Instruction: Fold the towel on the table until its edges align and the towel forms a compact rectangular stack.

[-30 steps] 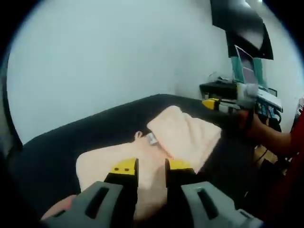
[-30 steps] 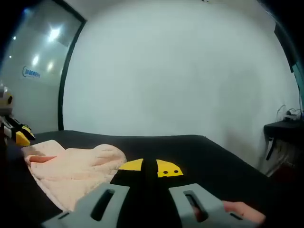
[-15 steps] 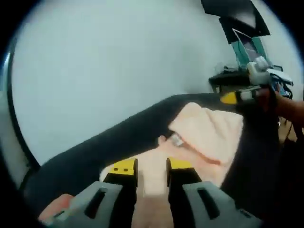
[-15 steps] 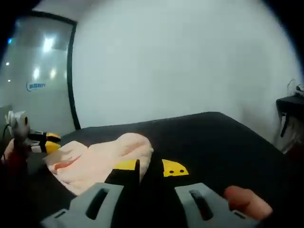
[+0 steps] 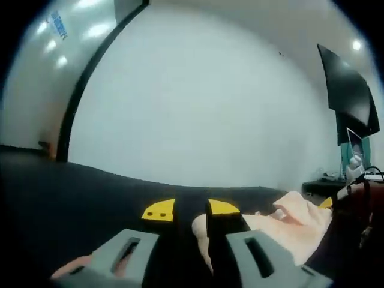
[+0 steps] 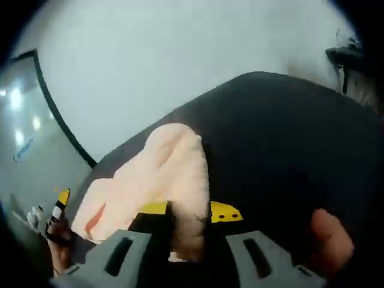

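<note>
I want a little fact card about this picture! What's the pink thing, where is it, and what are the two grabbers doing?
thing: peach-pink towel, bunched up, not yet a neat rectangle
where: lying on the black table
right hand-held gripper: towel edge sits between its jaws, looks pinched
left hand-held gripper: jaws close together beside the towel, nothing visible between them
background: plain white wall
also seen: part of a hand at the lower edge of the right gripper view

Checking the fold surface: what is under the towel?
The peach towel lies bunched on the black table, which shows bare around it. Whatever sits beneath its folds is covered. Its near edge runs between the right hand-held gripper jaws.
</note>
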